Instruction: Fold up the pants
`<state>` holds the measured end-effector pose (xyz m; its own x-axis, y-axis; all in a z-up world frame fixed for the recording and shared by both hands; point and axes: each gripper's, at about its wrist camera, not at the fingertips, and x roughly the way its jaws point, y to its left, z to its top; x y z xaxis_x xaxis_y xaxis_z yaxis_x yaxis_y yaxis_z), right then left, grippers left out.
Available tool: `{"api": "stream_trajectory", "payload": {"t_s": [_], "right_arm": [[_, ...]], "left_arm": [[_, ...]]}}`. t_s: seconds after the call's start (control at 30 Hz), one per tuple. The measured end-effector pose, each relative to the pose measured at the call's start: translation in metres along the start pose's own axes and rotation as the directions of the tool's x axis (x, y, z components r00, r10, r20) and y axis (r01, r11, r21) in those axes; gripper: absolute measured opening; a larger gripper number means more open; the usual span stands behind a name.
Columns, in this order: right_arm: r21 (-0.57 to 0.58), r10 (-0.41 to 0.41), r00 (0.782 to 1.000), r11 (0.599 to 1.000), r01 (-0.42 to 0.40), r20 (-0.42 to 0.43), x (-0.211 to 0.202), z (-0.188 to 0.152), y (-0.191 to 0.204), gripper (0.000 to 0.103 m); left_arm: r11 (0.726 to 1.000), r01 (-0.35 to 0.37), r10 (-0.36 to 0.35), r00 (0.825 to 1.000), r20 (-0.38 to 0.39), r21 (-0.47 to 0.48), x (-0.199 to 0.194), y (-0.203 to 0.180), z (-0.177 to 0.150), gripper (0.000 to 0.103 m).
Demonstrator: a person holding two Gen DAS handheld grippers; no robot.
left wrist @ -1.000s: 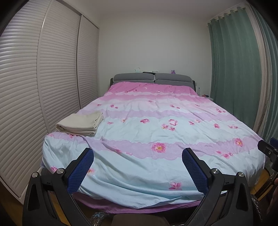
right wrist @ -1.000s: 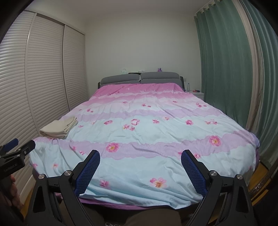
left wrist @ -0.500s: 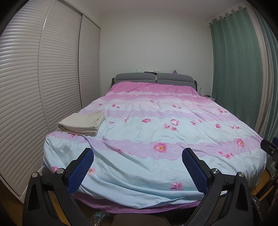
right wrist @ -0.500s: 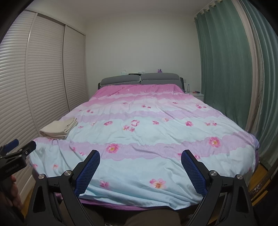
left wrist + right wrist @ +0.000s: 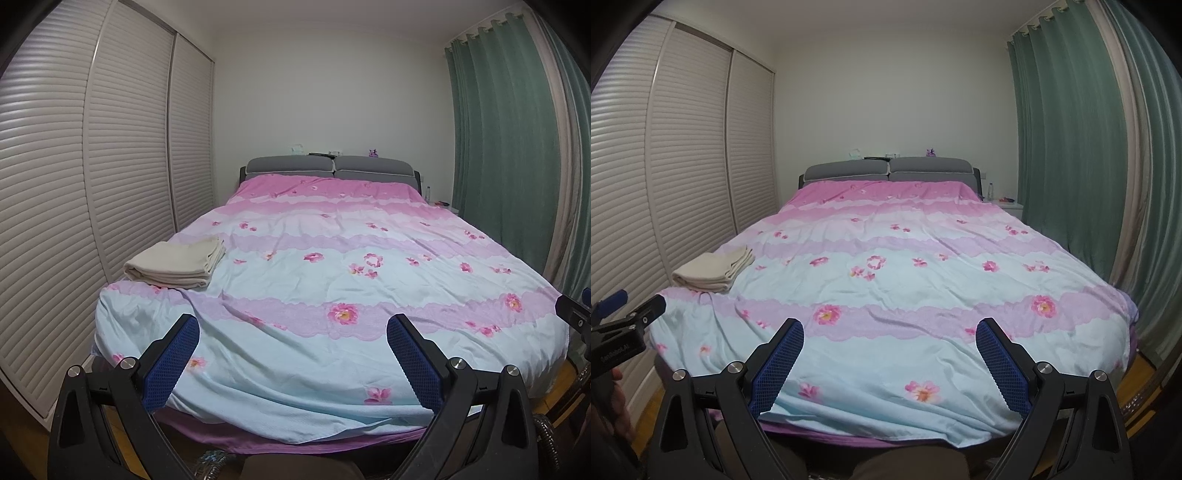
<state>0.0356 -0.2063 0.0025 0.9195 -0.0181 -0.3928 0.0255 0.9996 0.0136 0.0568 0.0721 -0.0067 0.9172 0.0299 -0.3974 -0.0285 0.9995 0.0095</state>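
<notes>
Cream pants (image 5: 176, 263) lie folded in a flat stack on the bed's left side, near its foot; they also show in the right wrist view (image 5: 714, 270). My left gripper (image 5: 293, 334) is open and empty, held off the foot of the bed, well short of the pants. My right gripper (image 5: 889, 338) is open and empty too, beside it to the right. The left gripper's body (image 5: 628, 325) shows at the left edge of the right wrist view.
The bed (image 5: 332, 288) has a floral pink and pale blue cover. White louvred wardrobe doors (image 5: 92, 166) run along the left. Green curtains (image 5: 506, 147) hang on the right. A grey headboard (image 5: 328, 166) and a small nightstand (image 5: 1008, 203) stand at the far end.
Both grippers have drifted slightly, so the view shifts a little. The pants have not moved. Both grippers stay open.
</notes>
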Motion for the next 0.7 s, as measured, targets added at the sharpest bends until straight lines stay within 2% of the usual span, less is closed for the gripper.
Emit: {"api": "stream_trajectory", "payload": {"t_s": [0.7], "right_arm": [[-0.006,-0.003,1.000,1.000,0.003,0.005,-0.0007,0.0018,-0.0006,0.095]], "left_arm": [[1.000,0.019,-0.020,1.000,0.024,0.006,-0.0078,-0.0036,-0.0003,0.103]]}}
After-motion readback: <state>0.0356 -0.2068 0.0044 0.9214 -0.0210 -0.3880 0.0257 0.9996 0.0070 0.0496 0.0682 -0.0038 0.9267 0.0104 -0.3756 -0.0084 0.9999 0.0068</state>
